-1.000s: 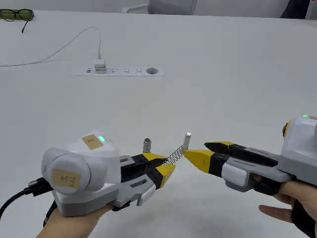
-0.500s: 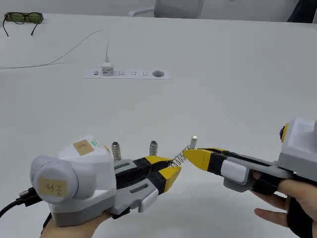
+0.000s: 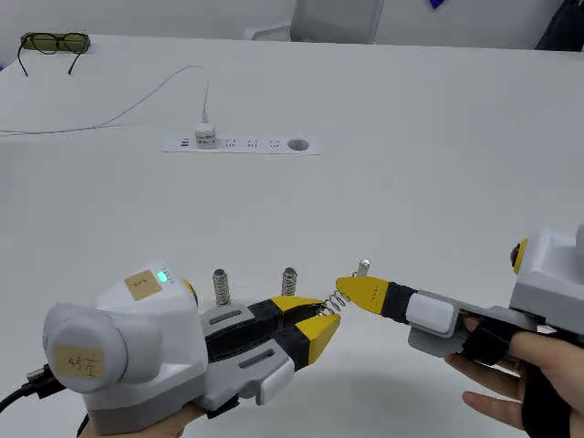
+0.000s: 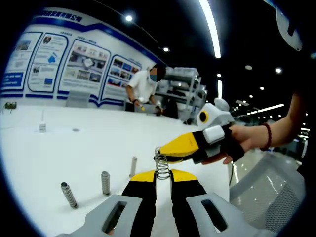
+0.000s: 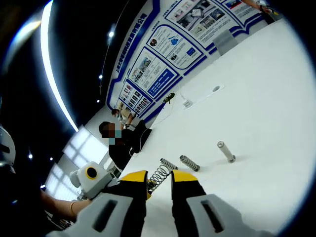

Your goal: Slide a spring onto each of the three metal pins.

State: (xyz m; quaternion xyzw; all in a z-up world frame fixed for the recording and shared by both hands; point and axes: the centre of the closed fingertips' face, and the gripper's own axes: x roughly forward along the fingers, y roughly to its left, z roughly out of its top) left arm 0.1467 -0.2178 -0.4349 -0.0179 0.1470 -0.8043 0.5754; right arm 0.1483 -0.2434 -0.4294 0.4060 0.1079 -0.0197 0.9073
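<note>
White workbench (image 3: pixel 438 155) spread under both tools. The left gripper (image 3: pixel 319 321) had its yellow-tipped jaws drawn in on the lower end of a loose spring (image 3: pixel 334 301); in the left gripper view the coil (image 4: pixel 162 166) stood upright out of that narrow pinch. The right gripper (image 3: pixel 352 290) met the spring's upper end from the right. In the right gripper view the coil (image 5: pixel 158 176) lay in the slim gap between its jaws, but whether they actually clamped it I could not tell.

Just past the right gripper's tip stood the bare pin (image 3: pixel 364 267) (the last of the three uncovered), upright on the bench. Left of it stood two more pins in a row, the middle pin (image 3: pixel 289 281) and the far-left pin (image 3: pixel 221 287), each wearing a spring.

Well beyond them lay a white power strip (image 3: pixel 242 144) with a charger (image 3: pixel 206 137) plugged in and a thin cable (image 3: pixel 137 96) trailing off to the left. A pair of glasses (image 3: pixel 55 41) rested at the far left corner.
</note>
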